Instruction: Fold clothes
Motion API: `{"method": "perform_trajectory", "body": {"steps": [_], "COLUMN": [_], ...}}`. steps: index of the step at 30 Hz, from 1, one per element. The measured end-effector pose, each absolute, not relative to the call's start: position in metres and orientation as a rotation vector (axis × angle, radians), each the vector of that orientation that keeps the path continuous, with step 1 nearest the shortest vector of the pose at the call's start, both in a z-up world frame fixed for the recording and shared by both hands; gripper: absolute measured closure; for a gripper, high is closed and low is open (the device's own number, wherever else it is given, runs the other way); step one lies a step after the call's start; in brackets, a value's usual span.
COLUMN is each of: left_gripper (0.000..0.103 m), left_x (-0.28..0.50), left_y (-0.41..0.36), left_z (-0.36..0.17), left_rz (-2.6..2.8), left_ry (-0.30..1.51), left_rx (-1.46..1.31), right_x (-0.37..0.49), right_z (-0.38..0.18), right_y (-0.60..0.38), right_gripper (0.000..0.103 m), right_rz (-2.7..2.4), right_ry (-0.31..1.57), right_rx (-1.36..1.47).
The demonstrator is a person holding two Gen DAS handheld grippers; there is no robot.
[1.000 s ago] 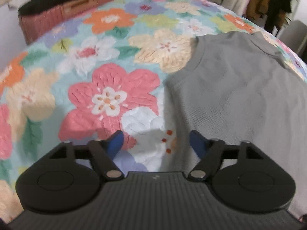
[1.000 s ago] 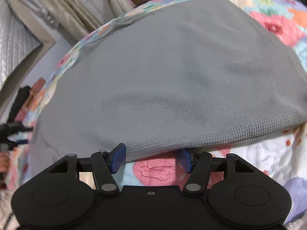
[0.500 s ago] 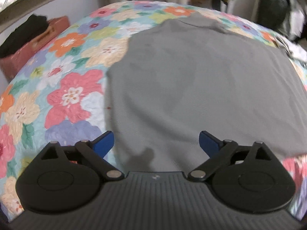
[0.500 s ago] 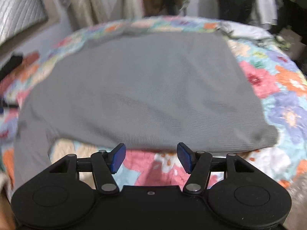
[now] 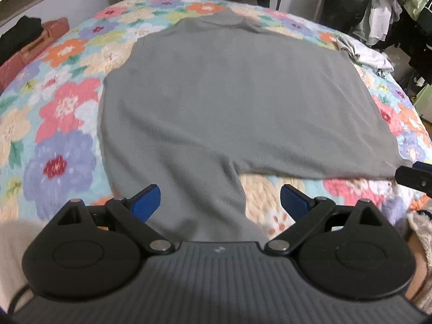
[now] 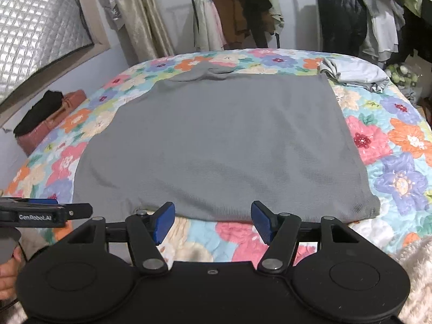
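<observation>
Shirt [image 5: 237, 94], grey, lies spread flat on the floral quilt [image 5: 62, 124], one sleeve trailing toward its near edge. Left gripper [image 5: 220, 198] hovers over that sleeve, blue pads spread wide, nothing between them. Right gripper [image 6: 213, 220] hangs just off the shirt's near hem, pads likewise apart and empty. Beyond the shirt's far right corner sits a crumpled pale cloth [image 6: 353, 77]. Left of the shirt, off the quilt, a reddish box [image 6: 51, 118] carries a black garment [image 6: 40, 109].

A home bedroom. A bed with a floral quilt [image 6: 399, 145] fills the near scene. At the far wall stand curtains [image 6: 140, 19] and a rack of hanging clothes [image 6: 237, 10].
</observation>
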State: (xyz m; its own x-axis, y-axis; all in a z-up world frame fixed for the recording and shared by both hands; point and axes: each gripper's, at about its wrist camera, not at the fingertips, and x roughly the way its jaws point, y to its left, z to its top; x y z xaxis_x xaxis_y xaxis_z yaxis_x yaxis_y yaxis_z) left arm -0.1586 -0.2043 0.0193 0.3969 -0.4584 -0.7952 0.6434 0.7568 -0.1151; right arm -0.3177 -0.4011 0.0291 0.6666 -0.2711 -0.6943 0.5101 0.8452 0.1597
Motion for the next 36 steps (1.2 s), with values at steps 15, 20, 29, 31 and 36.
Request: {"method": "perform_trajectory", "body": {"steps": [15, 20, 29, 31, 36], "left_gripper": [0.006, 0.002, 0.001, 0.001, 0.001], "left_x": [-0.220, -0.234, -0.246, -0.248, -0.250], "left_y": [-0.228, -0.235, -0.246, -0.248, -0.251], "left_z": [0.038, 0.046, 0.045, 0.044, 0.043], "left_rz": [-0.727, -0.730, -0.748, -0.748, -0.747], "left_ry": [0.922, 0.908, 0.915, 0.919, 0.921], "left_rx": [0.363, 0.379, 0.402, 0.406, 0.409], "right_x": [-0.333, -0.339, -0.348, -0.348, -0.350], "right_z": [0.037, 0.039, 0.033, 0.034, 0.032], "right_y": [-0.392, -0.391, -0.397, -0.398, -0.400], "right_gripper": [0.021, 0.020, 0.019, 0.019, 0.019], "right_rz": [-0.488, -0.501, -0.515, -0.516, -0.511], "right_ry": [0.762, 0.764, 0.771, 0.768, 0.765], "right_rx": [0.324, 0.335, 0.390, 0.387, 0.391]}}
